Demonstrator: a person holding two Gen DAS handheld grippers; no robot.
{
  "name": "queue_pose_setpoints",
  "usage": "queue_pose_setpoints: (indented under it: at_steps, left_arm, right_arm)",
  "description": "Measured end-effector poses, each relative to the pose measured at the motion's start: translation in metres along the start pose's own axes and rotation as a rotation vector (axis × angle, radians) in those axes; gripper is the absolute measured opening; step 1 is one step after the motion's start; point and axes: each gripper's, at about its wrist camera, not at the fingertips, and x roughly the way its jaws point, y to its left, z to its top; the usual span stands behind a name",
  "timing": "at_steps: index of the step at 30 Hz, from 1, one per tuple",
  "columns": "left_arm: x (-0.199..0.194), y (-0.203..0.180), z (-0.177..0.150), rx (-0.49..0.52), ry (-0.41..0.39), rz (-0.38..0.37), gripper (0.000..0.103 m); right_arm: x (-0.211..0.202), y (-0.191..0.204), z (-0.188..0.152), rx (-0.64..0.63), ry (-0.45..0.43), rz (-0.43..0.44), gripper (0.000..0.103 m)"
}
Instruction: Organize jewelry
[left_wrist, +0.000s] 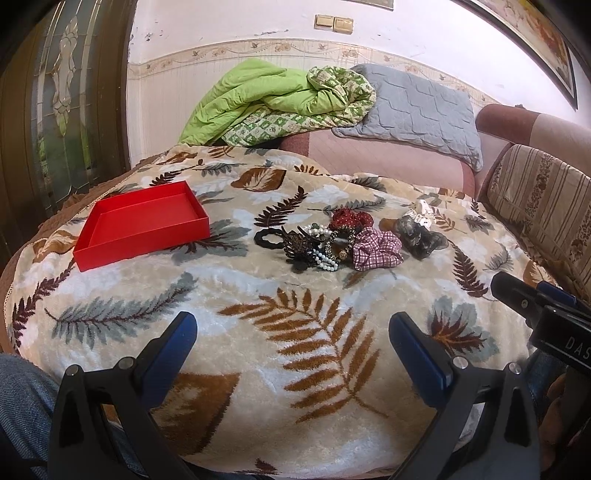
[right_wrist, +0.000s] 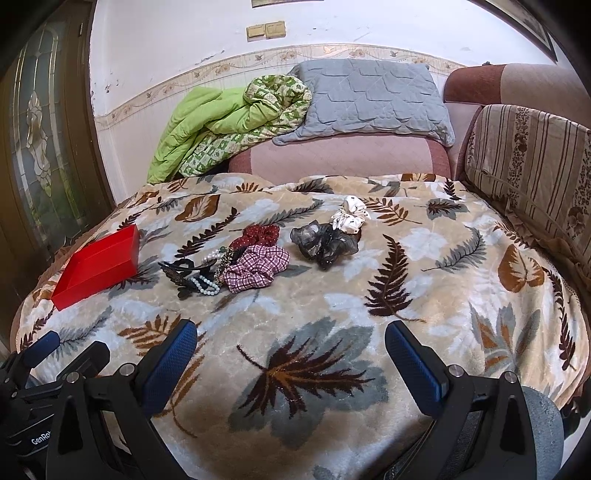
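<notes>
Both tools are held low over a leaf-patterned blanket (left_wrist: 258, 369), each with its blue-padded fingers spread wide and nothing between them: the left tool (left_wrist: 291, 343) and the right tool (right_wrist: 291, 350).

Ahead of both tools, well apart from the fingertips, a small heap of accessories is seen. From the left tool, a black hair tie (left_wrist: 266, 238) and a dark claw clip (left_wrist: 297, 247) lie ahead and slightly left of centre, tangled with a pearl bracelet (left_wrist: 325, 260). Just to the right of these rest a plaid scrunchie (left_wrist: 376, 249), a red dotted scrunchie (left_wrist: 349, 219) behind it, a sheer grey scrunchie (right_wrist: 325, 242) and a white scrunchie (right_wrist: 349, 216) farthest off. An empty red tray (left_wrist: 142, 225) sits ahead and to the left of the heap.

The scrunchies are judged light, soft and compressible; a bunched fold of fabric could be pinched anywhere. The beads look hard and slippery, and the strand is likely to be dragged along with the clip, so a hold across the strand is advised. The clip is judged stiff and possibly brittle, best taken across its body.
</notes>
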Motion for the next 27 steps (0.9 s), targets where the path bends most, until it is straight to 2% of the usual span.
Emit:
queue_pose_setpoints:
  at_steps: [9,18,21,25,27]
  left_arm:
    - [-0.0016,0.0015,-0.0016,-0.031,-0.029,-0.021,0.103]
    - [0.0013,0.0006,-0.0007,-0.023,0.008,-0.015,0.103]
    - [0.0024,-0.0006,-0.0009,0.002,0.016,0.0,0.103]
    - [0.0026,0.0006,-0.0011,-0.021,0.018,-0.015,0.103]
    - [0.0059,-0.0014,-0.0025,0.0,0.051,-0.002,0.103]
  right_arm:
    - [-0.001,-0.0002,0.0016,-0.001,0.004,0.005,0.103]
    - [-0.0017,-0.0006,0.0011,-0.007,-0.032,0.002,0.103]
    - [-0.0019,-0.0013,0.0013,-0.009,-0.024,0.002,0.103]
    - [-0.0016,-0.0014,0.0036,-0.006,0.018,0.008,0.103]
    - [-0.0023,-0.0012,0.0045,0.0,0.029,0.014,0.103]
